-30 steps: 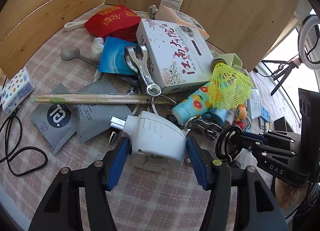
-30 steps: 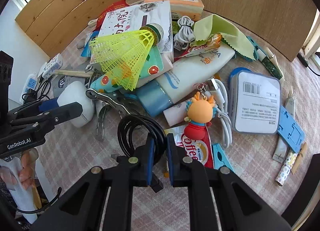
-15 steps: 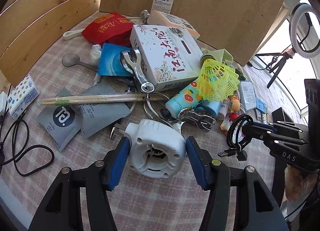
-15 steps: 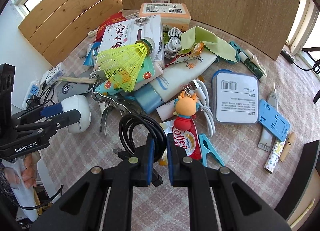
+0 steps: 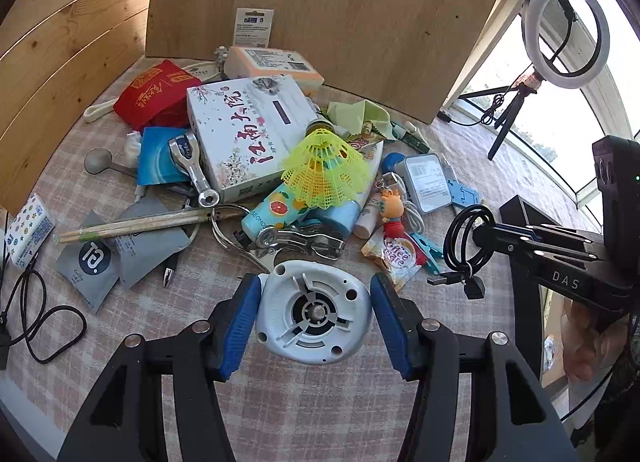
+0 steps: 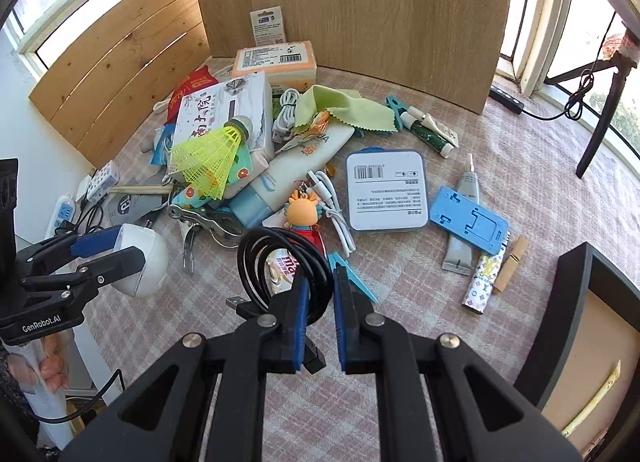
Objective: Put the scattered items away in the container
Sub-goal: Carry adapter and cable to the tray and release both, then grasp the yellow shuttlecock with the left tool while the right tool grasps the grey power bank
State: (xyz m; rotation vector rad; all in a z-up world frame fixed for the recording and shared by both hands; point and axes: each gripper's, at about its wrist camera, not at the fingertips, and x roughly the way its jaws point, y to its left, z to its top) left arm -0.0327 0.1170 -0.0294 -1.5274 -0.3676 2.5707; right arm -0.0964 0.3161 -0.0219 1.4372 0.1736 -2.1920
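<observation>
Left tool (image 5: 314, 314) grips a white round plug-in gadget (image 5: 314, 316) betw. its two blue pads, one pad on each side of the casing; the gadget's vented underside faces the left wrist cam. In the right wrist view the same gadget (image 6: 140, 262) hangs clear of the tabletop (image 6: 400, 262), at the left edge of the pile.

Right tool (image 6: 320, 302) is nearly closed, pinching a coiled black cable (image 6: 280, 262); the loop stands up above the pads and a USB plug sticks out at lower left. From the left cam the cable (image 5: 464, 238) dangles off the tool tip, lifted off the cloth.

Rest of the clutter sits on the checked tabletop: white tissue box (image 5: 244, 130) w/ a yellow shuttlecock (image 5: 324, 170) lying against it, chopsticks (image 5: 136, 224) beside grey sachets (image 5: 116, 250), a white tin (image 6: 386, 190) near a blue phone stand (image 6: 468, 220).

Container (image 6: 580, 342): dark-walled box w/ a tan floor, at the right edge of the right wrist view, apart from the pile.
</observation>
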